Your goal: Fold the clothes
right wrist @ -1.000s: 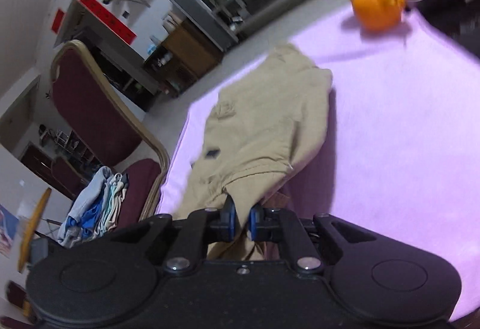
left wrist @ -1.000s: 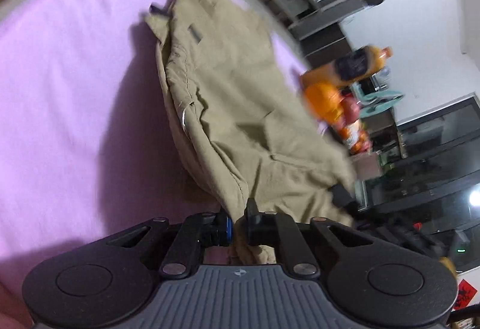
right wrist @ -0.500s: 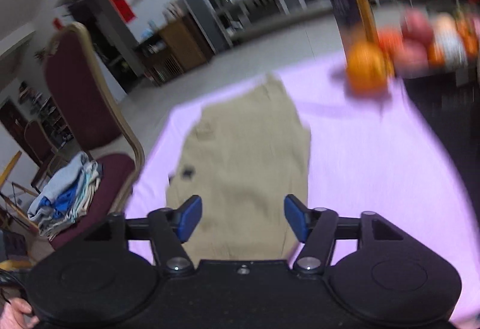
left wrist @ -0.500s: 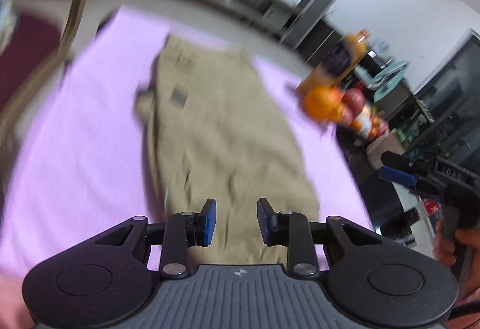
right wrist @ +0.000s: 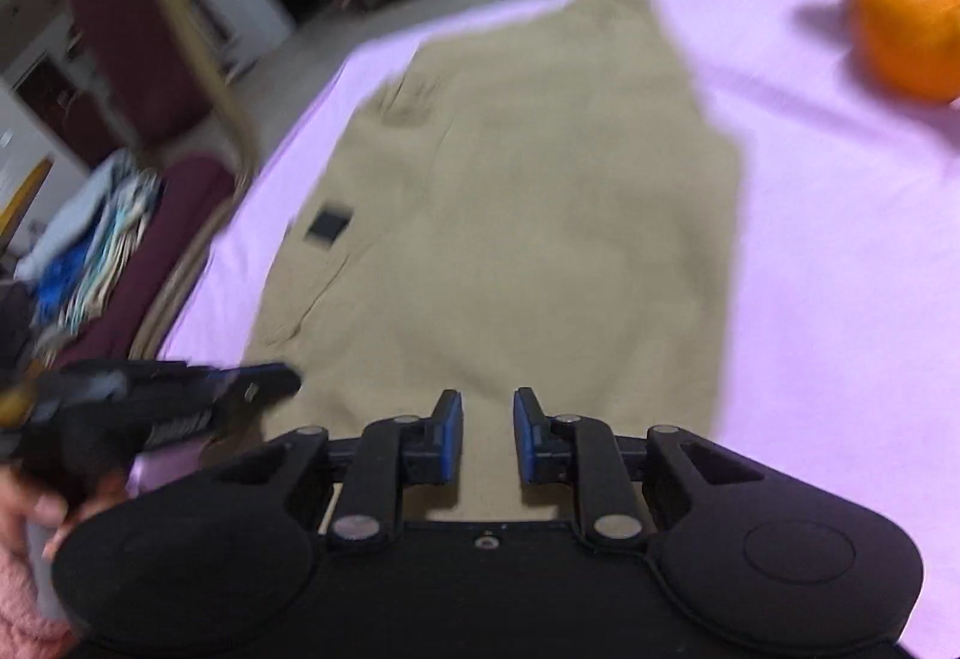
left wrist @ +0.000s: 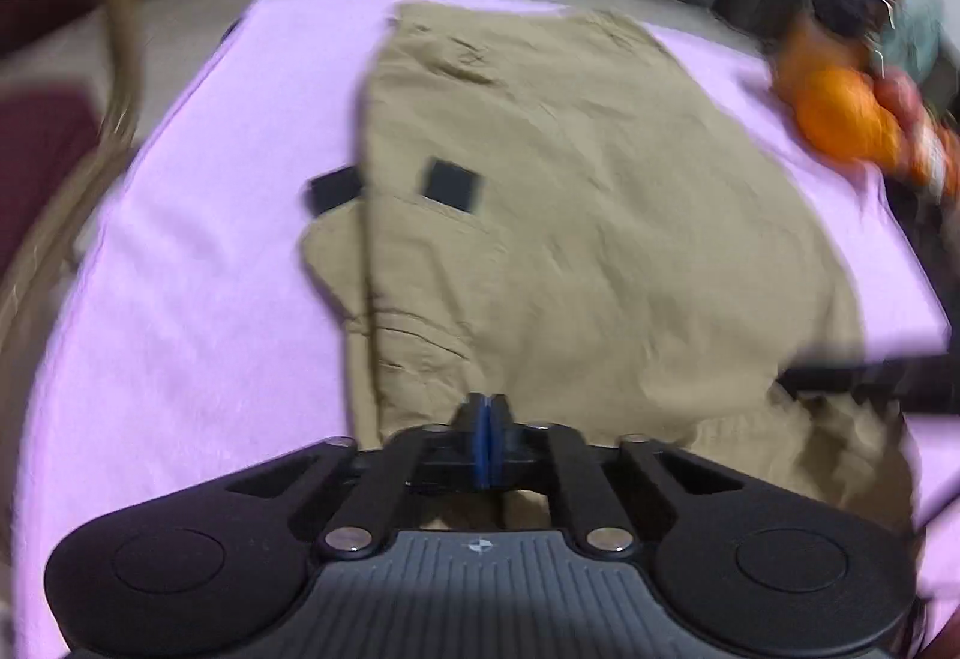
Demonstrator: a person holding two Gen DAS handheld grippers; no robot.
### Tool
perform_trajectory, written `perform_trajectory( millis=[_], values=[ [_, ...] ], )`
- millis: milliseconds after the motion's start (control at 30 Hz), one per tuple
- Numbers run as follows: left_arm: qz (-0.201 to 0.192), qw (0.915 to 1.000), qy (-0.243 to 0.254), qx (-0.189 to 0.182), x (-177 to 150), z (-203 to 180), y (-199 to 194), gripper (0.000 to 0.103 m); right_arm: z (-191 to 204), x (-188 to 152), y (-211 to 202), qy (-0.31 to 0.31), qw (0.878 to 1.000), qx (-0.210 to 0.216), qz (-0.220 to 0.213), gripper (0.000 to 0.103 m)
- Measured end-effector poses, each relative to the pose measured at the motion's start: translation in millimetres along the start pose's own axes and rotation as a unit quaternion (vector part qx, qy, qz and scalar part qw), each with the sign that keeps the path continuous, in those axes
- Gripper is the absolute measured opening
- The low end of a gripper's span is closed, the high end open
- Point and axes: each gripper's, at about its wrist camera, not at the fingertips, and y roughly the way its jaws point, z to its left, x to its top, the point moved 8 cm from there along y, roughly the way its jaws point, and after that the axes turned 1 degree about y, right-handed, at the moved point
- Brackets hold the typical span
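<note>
Khaki trousers lie folded lengthwise on the purple table cover, with black patches on the left side. My left gripper is shut at the near hem; whether cloth is pinched between the blue pads is not clear. In the right wrist view the trousers stretch away from my right gripper, which is open over the near edge with nothing between its pads. The left gripper shows at the left of that view.
An orange fruit and a bottle sit at the far right of the table. A maroon chair with a pile of clothes stands at the left. The floor and shelves lie beyond the far edge.
Both grippers let go of the trousers half a second ago and moved back to the near edge. Since then the left gripper has shut and the right has narrowed but stays open.
</note>
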Motion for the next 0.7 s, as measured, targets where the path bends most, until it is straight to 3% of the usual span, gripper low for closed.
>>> perform_trajectory(
  millis=[100,167,267,333,500,600,633,700],
  values=[
    [-0.006,1.0000,-0.003,0.003,-4,7,-9,0.009,5,-5,6,-0.018,1.000,0.002,0.004,0.022],
    [-0.026,0.9997,0.005,0.001,-3,5,-22,0.008,-4,3,-3,0.024,1.000,0.015,-0.008,0.022],
    [-0.080,0.9957,0.035,-0.033,7,-13,-46,0.008,-22,19,-35,0.092,0.991,0.048,-0.081,0.023],
    [-0.095,0.9918,0.062,-0.060,15,-31,-48,0.009,-29,24,-40,0.126,0.983,0.092,-0.098,0.023],
    [-0.072,0.9883,0.115,-0.071,29,-70,-6,0.009,-8,19,3,0.156,0.964,0.212,-0.031,0.022],
    [-0.038,0.9935,0.096,-0.048,28,-62,28,0.007,-5,13,39,0.152,0.966,0.208,0.014,0.021],
    [-0.039,0.9943,0.085,-0.053,28,-59,32,0.007,-11,14,46,0.165,0.963,0.211,0.015,0.011],
    [-0.031,0.9954,0.069,-0.059,29,-56,34,0.008,-30,22,50,0.195,0.959,0.207,-0.008,0.005]
  ],
)
